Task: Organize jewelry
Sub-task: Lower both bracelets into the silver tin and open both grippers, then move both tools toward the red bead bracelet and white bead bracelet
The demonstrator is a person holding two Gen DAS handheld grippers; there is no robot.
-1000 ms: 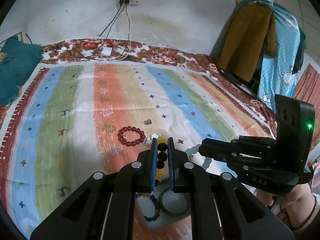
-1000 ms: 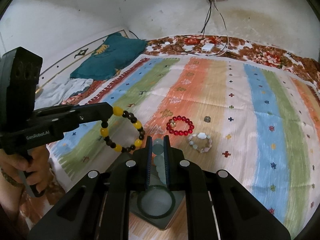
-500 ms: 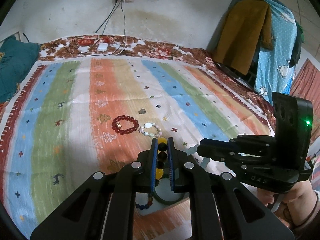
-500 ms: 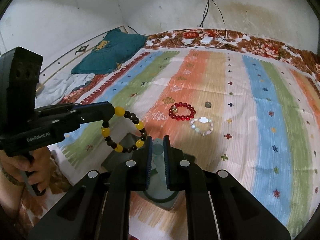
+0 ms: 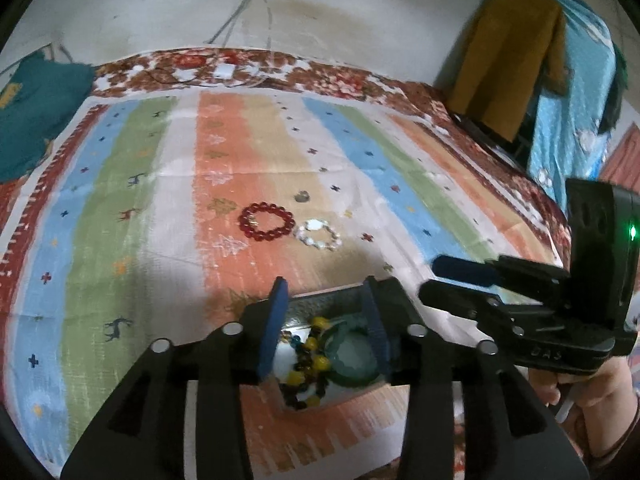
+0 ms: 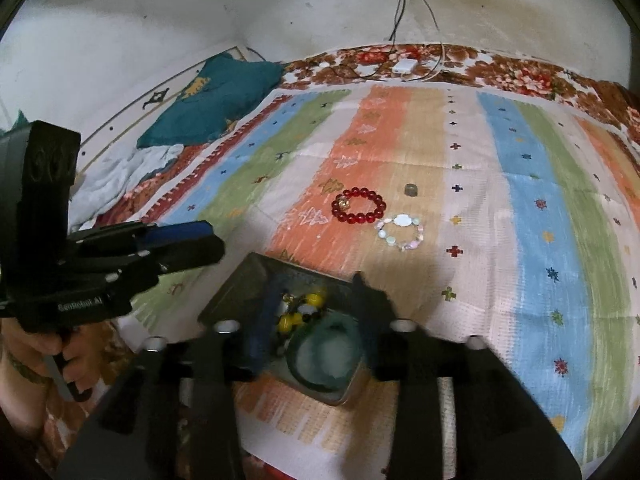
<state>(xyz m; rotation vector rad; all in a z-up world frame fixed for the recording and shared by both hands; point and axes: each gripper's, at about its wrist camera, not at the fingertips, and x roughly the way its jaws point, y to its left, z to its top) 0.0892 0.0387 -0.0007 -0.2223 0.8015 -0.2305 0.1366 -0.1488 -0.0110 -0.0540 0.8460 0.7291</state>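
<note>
A dark metal tray (image 6: 236,284) sits at the near edge of the striped bedspread. In it lie a yellow and brown bead bracelet (image 5: 306,354), also in the right wrist view (image 6: 298,314), a green bangle (image 6: 324,356) and pale green beads. My left gripper (image 5: 324,288) is open and empty just above the tray. My right gripper (image 6: 312,284) is open and empty above it too. A red bead bracelet (image 6: 359,211), a pale stone bracelet (image 6: 400,232) and a small ring (image 6: 411,189) lie on the bedspread beyond.
The striped bedspread (image 6: 540,240) covers the bed. A teal pillow (image 6: 216,96) lies at the far left. Cables and a white charger (image 6: 404,66) lie by the wall. Clothes (image 5: 520,60) hang at the right.
Both grippers have opened. The yellow and brown bracelet left my left gripper and the pale green beads left my right gripper; both now lie in the tray.
</note>
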